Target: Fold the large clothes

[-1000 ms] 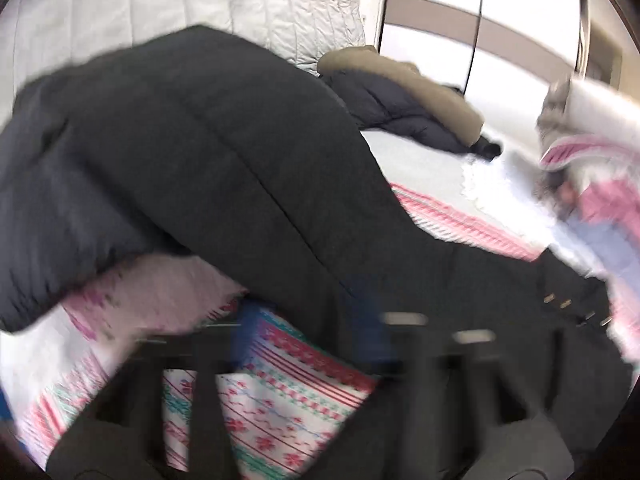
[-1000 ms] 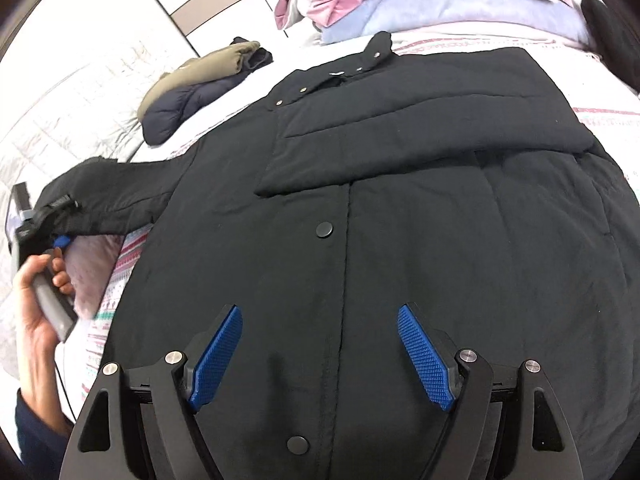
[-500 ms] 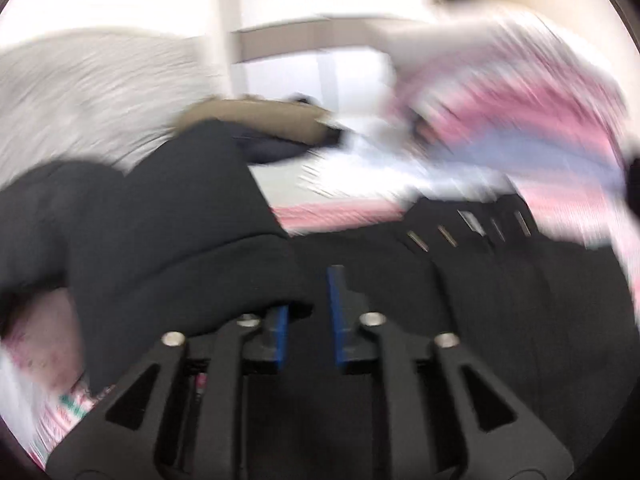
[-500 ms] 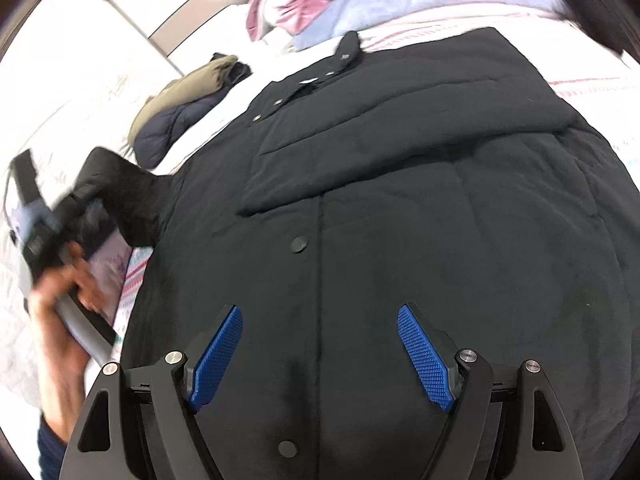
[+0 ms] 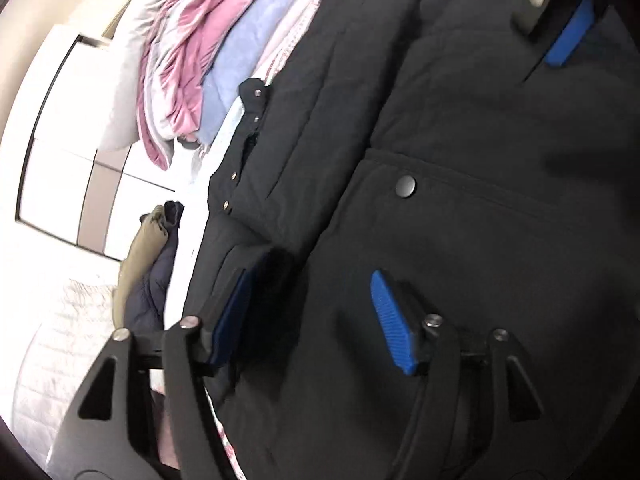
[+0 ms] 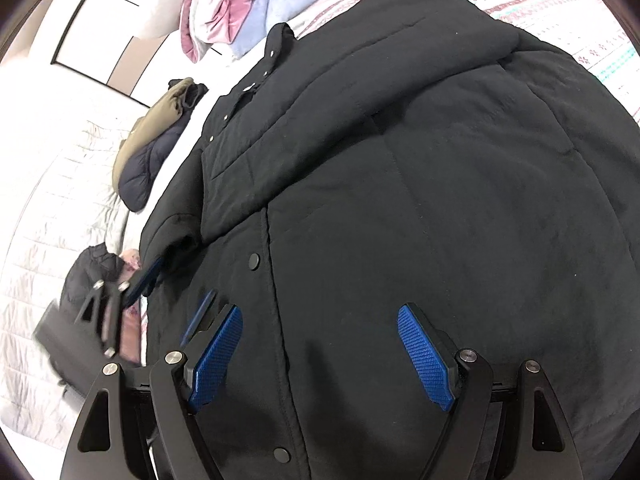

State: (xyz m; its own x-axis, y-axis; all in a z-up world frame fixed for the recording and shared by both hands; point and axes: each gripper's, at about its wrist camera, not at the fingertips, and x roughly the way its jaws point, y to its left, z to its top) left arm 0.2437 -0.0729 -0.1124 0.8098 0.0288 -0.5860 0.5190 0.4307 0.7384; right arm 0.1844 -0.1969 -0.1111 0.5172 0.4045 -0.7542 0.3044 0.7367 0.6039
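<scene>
A large black padded coat (image 6: 420,184) with snap buttons lies front-up on the bed and fills both views (image 5: 460,208). Its left sleeve (image 6: 176,224) is folded in over the body. My left gripper (image 5: 308,312) is open just above the coat near that sleeve, with nothing between its blue pads; it also shows in the right wrist view (image 6: 176,292). My right gripper (image 6: 320,344) is open and empty over the coat's lower front, and one of its fingers (image 5: 568,36) shows at the top of the left wrist view.
A folded pile of pink, blue and white bedding (image 6: 240,4) lies beyond the coat's collar. A bundled navy and tan jacket (image 6: 156,140) lies left of it. White quilted bedding (image 6: 52,208) and a wardrobe (image 5: 68,152) are at the left.
My left gripper carried the sleeve across onto the coat's body, then opened and let it go. My right gripper stayed open and drifted slightly over the coat.
</scene>
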